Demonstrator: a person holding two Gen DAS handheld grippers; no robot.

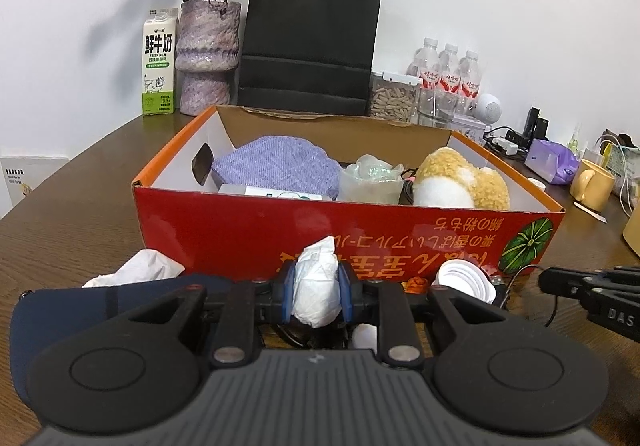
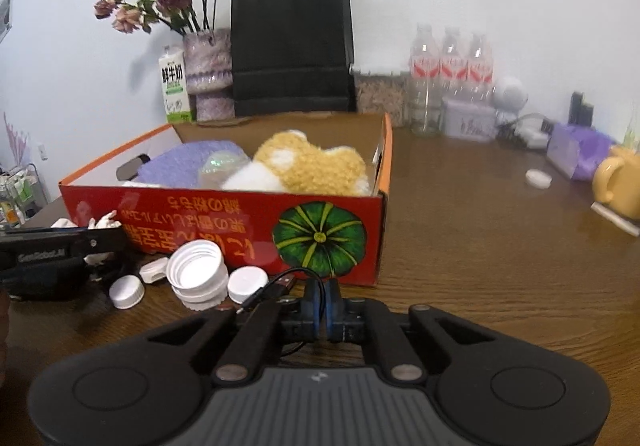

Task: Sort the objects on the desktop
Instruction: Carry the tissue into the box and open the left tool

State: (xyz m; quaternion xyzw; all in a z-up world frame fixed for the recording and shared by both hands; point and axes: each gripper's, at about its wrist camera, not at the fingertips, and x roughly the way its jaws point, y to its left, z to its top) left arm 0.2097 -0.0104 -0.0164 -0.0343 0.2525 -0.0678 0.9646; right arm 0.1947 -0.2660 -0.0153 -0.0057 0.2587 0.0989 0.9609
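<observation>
Tabletop [image 2: 480, 246] lies bare right of box [image 2: 224, 230]

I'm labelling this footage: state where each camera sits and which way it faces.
Left wrist: on the left gripper, facing the red box head-on; it is shut on a crumpled tissue, with the right gripper at right.
Right wrist: on the right gripper, shut beside a black cable, facing the box's pumpkin corner.
Shared: box, black bag, white caps.
</observation>
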